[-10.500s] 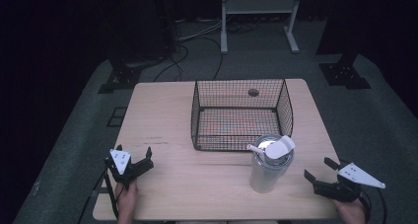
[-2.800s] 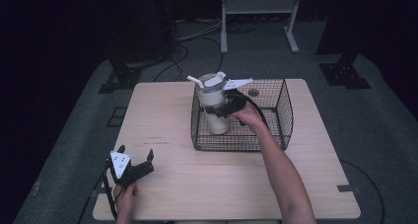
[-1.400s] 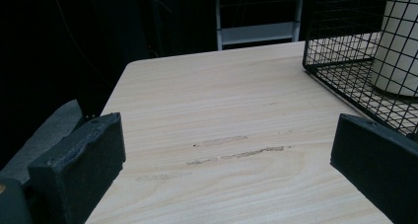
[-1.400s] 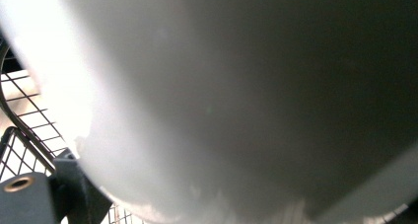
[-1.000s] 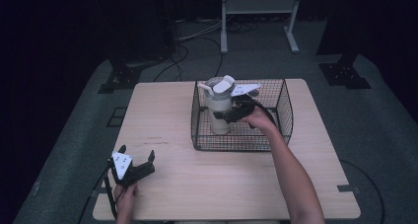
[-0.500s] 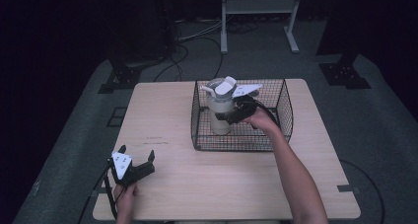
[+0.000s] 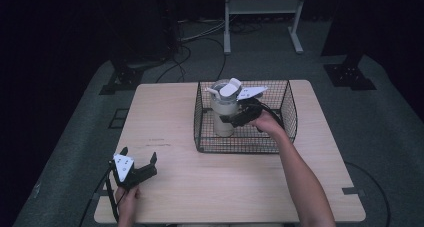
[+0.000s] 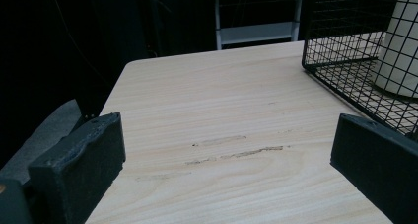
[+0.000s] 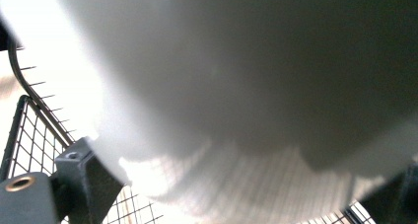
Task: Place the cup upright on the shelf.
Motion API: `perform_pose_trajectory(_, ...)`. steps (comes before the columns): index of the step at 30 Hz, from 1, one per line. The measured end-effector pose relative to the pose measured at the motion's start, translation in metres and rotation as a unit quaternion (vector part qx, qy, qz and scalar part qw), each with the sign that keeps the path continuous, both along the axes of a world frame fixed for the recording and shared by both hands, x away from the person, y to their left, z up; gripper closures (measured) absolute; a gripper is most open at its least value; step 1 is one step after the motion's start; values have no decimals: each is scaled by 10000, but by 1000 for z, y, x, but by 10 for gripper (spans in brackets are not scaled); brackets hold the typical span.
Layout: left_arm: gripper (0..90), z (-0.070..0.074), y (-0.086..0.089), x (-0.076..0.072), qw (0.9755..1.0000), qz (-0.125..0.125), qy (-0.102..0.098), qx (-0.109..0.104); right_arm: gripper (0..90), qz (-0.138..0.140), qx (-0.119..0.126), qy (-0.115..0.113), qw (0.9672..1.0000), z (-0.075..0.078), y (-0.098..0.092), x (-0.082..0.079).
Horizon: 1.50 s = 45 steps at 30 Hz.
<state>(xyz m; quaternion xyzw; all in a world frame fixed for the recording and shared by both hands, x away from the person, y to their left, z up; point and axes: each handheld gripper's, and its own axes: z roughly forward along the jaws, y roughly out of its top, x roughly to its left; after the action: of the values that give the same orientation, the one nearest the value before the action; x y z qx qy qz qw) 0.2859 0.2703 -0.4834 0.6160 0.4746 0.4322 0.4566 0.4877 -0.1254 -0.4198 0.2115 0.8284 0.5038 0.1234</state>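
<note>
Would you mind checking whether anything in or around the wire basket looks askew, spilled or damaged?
Nothing stands out. The white bottle stands upright inside the wire basket, held by the right gripper. No spill shows on the table. The left gripper rests open near the front edge.

Your worktop [image 7: 165,122] is pale wood-grain laminate, matt, with faint scuffs. The basket [image 7: 287,104] is thin black wire mesh, slightly glossy. The bottle [image 7: 222,118] looks like smooth white plastic with a matt finish. Your left gripper [image 7: 137,168] has matt black, slightly textured fingers [image 8: 84,162].
</note>
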Motion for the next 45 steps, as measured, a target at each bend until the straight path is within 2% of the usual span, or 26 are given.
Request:
perform_pose_trajectory(6, 0, 0, 0, 0, 10000, 9, 7, 1, 66, 10, -47, 32, 10000, 0, -2, -1)
perform_pose_trajectory(15, 0, 0, 0, 0, 10000, 26, 16, -5, 71, -18, -79, 73, 9999, 5, -14, -6)
perform_pose_trajectory(18, 0, 0, 0, 0, 10000, 25, 19, -3, 71, -31, -98, 23, 9999, 7, -18, -6)
perform_pose_trajectory(29, 0, 0, 0, 0, 10000, 0, 10, 17, 71, -348, -146, 99, 9992, 22, -33, -16)
perform_pose_trajectory(35, 0, 0, 0, 0, 10000, -3, 10, 2, 72, -449, -224, 30, 9987, 29, -36, -21)
perform_pose_trajectory(39, 0, 0, -1, 0, 10000, -10, 14, 12, 73, -480, -246, 101, 9985, 34, -41, -25)
perform_pose_trajectory(41, 0, 0, -1, 0, 10000, -6, 11, 37, 95, -499, -255, 135, 9983, 36, -43, -28)
perform_pose_trajectory(42, 0, 0, -1, 0, 10000, -13, 11, 42, 134, -511, -259, 122, 9983, 37, -44, -29)
perform_pose_trajectory(45, 0, 0, -1, 0, 10000, -14, 12, 40, 130, -543, -238, 56, 9982, 39, -47, -34)
